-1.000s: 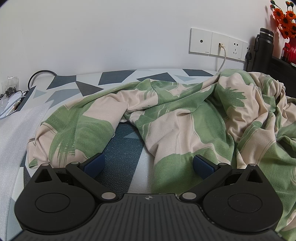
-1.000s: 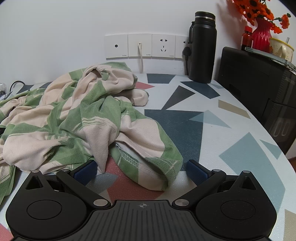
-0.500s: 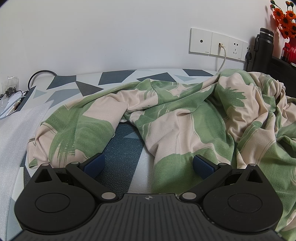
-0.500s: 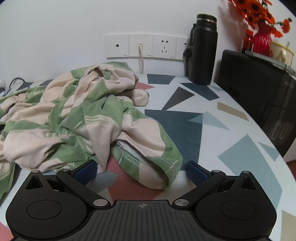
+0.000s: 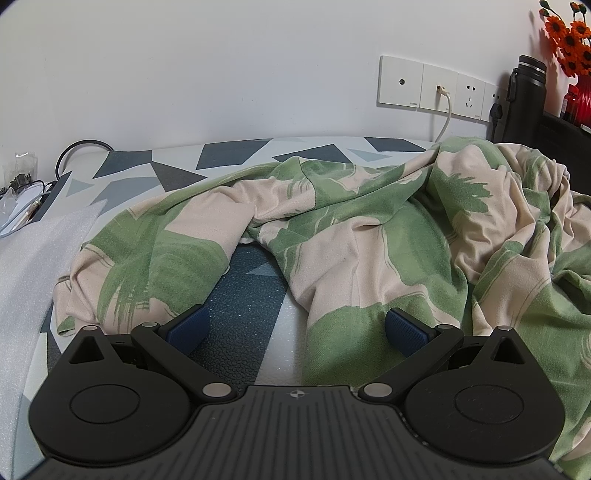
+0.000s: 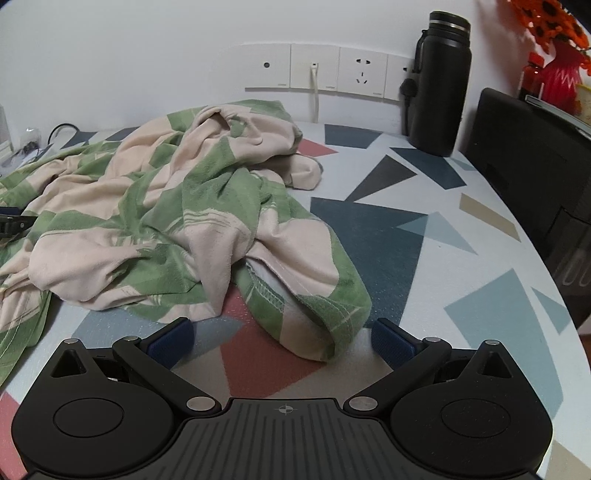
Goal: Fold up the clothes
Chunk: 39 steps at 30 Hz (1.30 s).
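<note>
The left gripper [image 5: 295, 328], jaws spread wide and holding nothing, hangs low over a patterned tablecloth [image 5: 236, 332], its right blue pad [image 5: 404, 330] just against a fold of a crumpled green-and-cream leaf-print garment [image 5: 369, 240]. The right gripper [image 6: 282, 341], likewise wide and empty, faces the stitched hem [image 6: 325, 314] of the same garment [image 6: 166, 221], which lies between its pads but is not clamped. The garment sprawls unfolded in a heap across the tablecloth [image 6: 406, 240], its far end bunched near the wall. Behind the garment, a row of white wall sockets [image 6: 332, 68] carries a plugged-in white cable [image 6: 314, 92]. Right of the garment stands a black flask [image 6: 439, 81], beside a black appliance [image 6: 532, 155] bearing a red vase [image 6: 561, 74] of orange flowers [image 6: 546, 18]. Left of the garment lies white foam sheeting [image 5: 33, 266].
</note>
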{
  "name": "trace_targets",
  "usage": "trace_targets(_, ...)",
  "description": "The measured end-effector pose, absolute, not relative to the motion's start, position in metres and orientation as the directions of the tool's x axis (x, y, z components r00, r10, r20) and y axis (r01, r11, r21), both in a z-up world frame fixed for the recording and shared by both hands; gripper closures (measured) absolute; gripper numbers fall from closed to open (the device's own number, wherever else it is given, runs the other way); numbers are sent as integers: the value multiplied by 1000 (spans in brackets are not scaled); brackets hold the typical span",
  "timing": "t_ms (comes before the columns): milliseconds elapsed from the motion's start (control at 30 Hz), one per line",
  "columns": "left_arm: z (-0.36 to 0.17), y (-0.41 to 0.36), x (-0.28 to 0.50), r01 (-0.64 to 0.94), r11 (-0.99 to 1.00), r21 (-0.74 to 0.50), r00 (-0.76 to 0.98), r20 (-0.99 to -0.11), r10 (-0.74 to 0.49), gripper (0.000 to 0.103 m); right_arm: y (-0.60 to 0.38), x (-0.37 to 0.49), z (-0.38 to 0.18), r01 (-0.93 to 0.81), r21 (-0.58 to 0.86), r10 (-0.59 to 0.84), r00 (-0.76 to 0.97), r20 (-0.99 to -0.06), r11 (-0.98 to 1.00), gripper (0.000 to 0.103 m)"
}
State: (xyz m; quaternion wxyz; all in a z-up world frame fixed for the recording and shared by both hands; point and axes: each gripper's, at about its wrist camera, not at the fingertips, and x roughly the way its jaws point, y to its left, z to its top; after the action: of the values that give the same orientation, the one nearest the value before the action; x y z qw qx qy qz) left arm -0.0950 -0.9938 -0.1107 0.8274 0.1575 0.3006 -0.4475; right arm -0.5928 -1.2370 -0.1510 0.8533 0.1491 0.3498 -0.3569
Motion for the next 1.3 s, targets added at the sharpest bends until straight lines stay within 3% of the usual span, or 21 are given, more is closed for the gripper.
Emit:
trace_targets(1000, -111, -992, -99, 872, 490, -9, 373, -638, -674, 0, -1236, -607, -147, 706, 36, -467, 505, -726, 707, 1)
trace_targets(1067, -110, -989, -95, 892, 450, -42, 325, -631, -704, 0, -1235, -607, -147, 705, 37, -470, 509, -721, 708, 1)
trace_targets(1200, -105, -970, -71, 875, 415, -250, 202, -589, -782, 0, -1233, -607, -148, 705, 32, -476, 510, -716, 708, 1)
trace_targets(1300, -105, -959, -66, 852, 424, -307, 192, -571, -798, 0, -1235, -609, -144, 704, 77, -452, 531, -717, 706, 1)
